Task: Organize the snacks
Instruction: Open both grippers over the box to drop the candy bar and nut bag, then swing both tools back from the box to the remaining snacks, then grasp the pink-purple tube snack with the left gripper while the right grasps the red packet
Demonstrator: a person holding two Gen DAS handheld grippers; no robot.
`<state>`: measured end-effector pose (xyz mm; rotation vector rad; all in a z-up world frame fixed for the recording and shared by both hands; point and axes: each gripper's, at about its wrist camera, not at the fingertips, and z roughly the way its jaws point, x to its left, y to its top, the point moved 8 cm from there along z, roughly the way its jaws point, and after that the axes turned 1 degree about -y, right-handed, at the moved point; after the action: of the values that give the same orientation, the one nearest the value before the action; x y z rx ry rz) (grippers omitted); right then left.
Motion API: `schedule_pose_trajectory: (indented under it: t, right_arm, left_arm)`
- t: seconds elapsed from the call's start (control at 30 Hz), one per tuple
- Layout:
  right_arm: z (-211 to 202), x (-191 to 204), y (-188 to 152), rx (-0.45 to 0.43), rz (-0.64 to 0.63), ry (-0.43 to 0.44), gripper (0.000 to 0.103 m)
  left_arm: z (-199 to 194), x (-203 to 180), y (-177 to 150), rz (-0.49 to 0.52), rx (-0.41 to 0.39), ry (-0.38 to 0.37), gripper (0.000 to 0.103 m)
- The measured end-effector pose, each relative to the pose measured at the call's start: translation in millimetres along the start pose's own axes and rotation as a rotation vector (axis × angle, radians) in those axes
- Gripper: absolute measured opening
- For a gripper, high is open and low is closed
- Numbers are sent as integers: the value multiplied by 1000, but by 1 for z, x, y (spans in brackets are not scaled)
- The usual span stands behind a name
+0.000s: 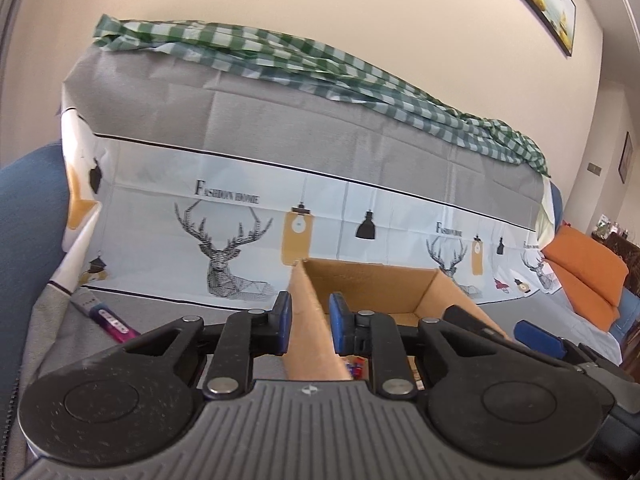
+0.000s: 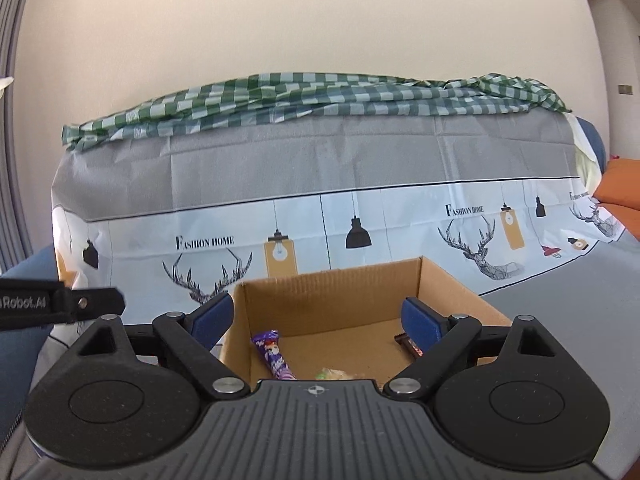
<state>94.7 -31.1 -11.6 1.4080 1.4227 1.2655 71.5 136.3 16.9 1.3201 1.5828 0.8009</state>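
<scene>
Left wrist view. Left tongs straddle the left wall of the cardboard box: one blue pad outside, one inside, both close against the cardboard, clenched on the wall. The box is open-topped and sits on a grey cloth-covered surface in front of a sofa draped with a printed cover of deer heads, hanging lamps and "Fashion Home" lettering. A green checked cloth lies bunched along the top of the backrest. A pink-purple snack packet lies on the grey cloth left of the box, apart from it. Orange cushions at far right. One blue pad of the right tongs shows just beyond the box's right wall.

Right wrist view. Right tongs spread wide, released, gripping nothing. Left pad is outside the box's left wall, right pad over the box interior. Inside the box: a purple snack packet near the left wall, a dark wrapped bar near the right pad, a pale green-yellow wrapper at the near edge, partly hidden by the tool body. A black strap of the other tool enters at left.
</scene>
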Motion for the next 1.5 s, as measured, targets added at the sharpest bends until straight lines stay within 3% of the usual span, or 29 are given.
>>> schedule_pose_trajectory:
  t: [0.03,0.13,0.3,0.43,0.53,0.73,1.03,1.17,1.33,1.5]
  right_arm:
    - [-1,3,0,-6,10,-3,90]
    - [-1,15,-3,-15,28,2,82]
    - [0,47,-13,-2,2,85,55]
    - [1,78,-19,20,-40,171,52]
    - [3,97,-26,38,-71,213,52]
    - [26,139,-46,91,-96,256,53]
    - [88,182,-85,191,-83,241,53]
    - [122,193,-111,307,-50,243,56]
    - [156,202,-135,374,-16,230,69]
    - [181,203,-143,370,5,194,71]
  left_arm:
    - [-1,8,-1,-3,3,14,12]
    - [2,38,-12,-16,37,96,12]
    - [17,108,-36,-128,183,277,7]
    - [19,156,-52,-261,269,364,7]
    - [21,175,-56,-299,290,395,7]
    - [29,188,-52,-287,285,418,7]
    - [57,209,-52,-337,267,413,7]
    - [71,216,-51,-356,248,397,7]
    - [87,221,-48,-342,235,385,8]
    - [108,228,-48,-342,235,376,12]
